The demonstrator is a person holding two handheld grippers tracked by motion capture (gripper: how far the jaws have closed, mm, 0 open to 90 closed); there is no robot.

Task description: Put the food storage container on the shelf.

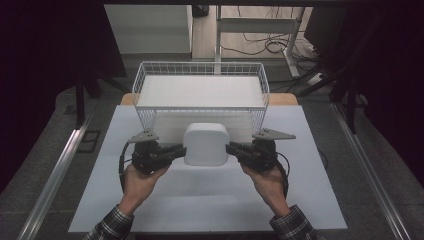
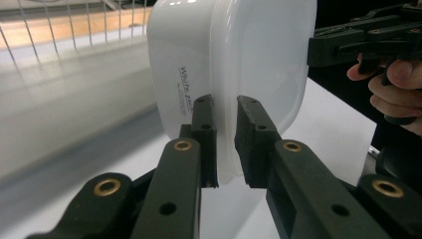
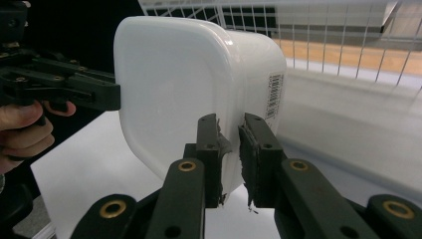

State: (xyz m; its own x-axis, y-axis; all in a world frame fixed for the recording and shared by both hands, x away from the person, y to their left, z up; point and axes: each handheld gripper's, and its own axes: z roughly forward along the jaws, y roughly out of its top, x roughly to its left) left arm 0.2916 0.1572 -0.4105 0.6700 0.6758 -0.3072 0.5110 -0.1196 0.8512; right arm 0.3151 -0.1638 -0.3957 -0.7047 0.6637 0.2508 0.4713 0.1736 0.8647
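- While the white, rounded-square plastic container (image 1: 206,144) is held between the two hands, it is seen just in front of the white wire basket (image 1: 145,75), above the pale worktop (image 1: 300,200).
- The left gripper (image 1: 179,150) is pinched on the container's left edge; in the left gripper view its jaws are pressed onto the thin protruding rim (image 2: 226,149), one jaw on each face.
- The right gripper (image 1: 232,148) is pinched in the same way on the opposite edge, as the right gripper view shows, with the rim (image 3: 231,149) caught between worn pads.
- The container is bracketed evenly: neither hand can be called nearer, and the line between the two grips runs left to right, parallel to the basket's near wall.
- The basket lies directly beyond the container, away from the person, and its near wall stands between the two.
- It is judged that the coming move turns on this relation: the container must be carried higher than the basket's near rim and then forward, both grips being kept level so the load is not tilted.
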